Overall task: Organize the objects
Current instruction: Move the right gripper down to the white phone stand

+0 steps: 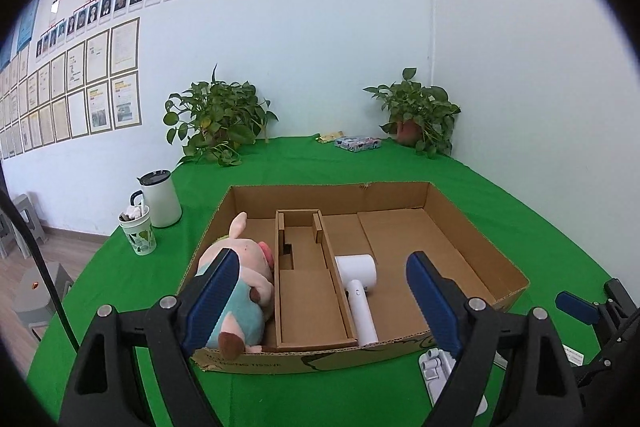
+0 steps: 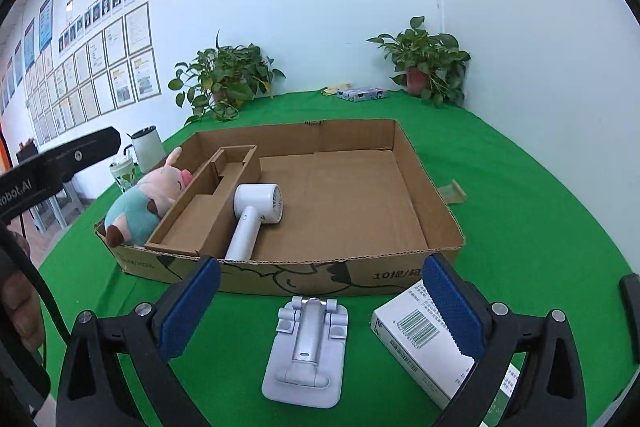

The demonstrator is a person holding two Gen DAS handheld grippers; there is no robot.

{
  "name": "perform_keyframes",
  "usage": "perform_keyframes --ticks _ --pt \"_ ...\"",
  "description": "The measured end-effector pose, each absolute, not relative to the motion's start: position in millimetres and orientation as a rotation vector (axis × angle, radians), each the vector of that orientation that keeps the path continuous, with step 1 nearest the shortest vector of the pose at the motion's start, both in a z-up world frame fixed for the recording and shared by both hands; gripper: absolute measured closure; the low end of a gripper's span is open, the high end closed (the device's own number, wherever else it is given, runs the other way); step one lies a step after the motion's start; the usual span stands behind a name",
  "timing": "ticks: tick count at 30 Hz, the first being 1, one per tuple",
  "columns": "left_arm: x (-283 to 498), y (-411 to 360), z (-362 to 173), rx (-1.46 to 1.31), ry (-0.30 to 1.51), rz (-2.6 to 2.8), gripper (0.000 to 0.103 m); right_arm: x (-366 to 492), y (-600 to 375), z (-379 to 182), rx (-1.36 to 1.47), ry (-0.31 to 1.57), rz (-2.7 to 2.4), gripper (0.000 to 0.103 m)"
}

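A shallow cardboard box (image 1: pixel 476 227) (image 2: pixel 424 187) lies on the green table. In it lie a plush pig (image 1: pixel 248 267) (image 2: pixel 144 203) at the left, a cardboard insert (image 1: pixel 308 291) (image 2: pixel 200 211) in the middle and a white handheld fan (image 1: pixel 358 283) (image 2: pixel 256 211) beside it. In front of the box lie a white folding phone stand (image 2: pixel 306 351) (image 1: pixel 434 367) and a white carton with a barcode (image 2: pixel 420 339). My left gripper (image 1: pixel 320 295) is open above the box's near edge. My right gripper (image 2: pixel 320 307) is open, just above the phone stand.
A white kettle (image 1: pixel 160 199) and a patterned cup (image 1: pixel 138 231) stand left of the box. Two potted plants (image 1: pixel 216 119) (image 1: pixel 416 115) and a small printed pack (image 1: pixel 358 143) are at the back. A brown scrap (image 2: pixel 452 191) lies right of the box.
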State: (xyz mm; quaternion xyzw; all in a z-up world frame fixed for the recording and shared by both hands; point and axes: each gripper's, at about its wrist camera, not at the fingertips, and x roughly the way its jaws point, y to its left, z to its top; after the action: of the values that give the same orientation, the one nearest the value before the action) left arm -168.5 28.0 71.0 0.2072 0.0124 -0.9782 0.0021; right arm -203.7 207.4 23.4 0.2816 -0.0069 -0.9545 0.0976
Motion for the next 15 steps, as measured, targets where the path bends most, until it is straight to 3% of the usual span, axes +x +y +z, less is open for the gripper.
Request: perform_keyframes --ticks 8,10,11,12,13,14,15 --pt "-170 27 62 0.699 0.040 -3.004 0.019 -191 213 26 0.793 -0.030 -2.839 0.002" --pt "-170 22 60 0.716 0.070 -2.989 0.020 -189 213 28 0.774 -0.021 -2.839 0.007" --pt "-170 19 58 0.725 0.087 -2.986 0.029 -187 213 29 0.761 -0.022 -2.832 0.017" --pt "-170 16 57 0.740 0.109 -2.997 0.050 -185 214 30 0.746 -0.028 -2.825 0.023" --pt "-170 14 56 0.762 0.127 -3.008 0.064 -184 215 31 0.731 -0.033 -2.828 0.041" --pt "-171 14 55 0.788 0.134 -3.010 0.090 -183 216 32 0.725 -0.029 -2.840 0.050" --pt "-173 13 53 0.814 0.130 -2.998 0.096 -183 216 32 0.726 -0.023 -2.856 0.050"
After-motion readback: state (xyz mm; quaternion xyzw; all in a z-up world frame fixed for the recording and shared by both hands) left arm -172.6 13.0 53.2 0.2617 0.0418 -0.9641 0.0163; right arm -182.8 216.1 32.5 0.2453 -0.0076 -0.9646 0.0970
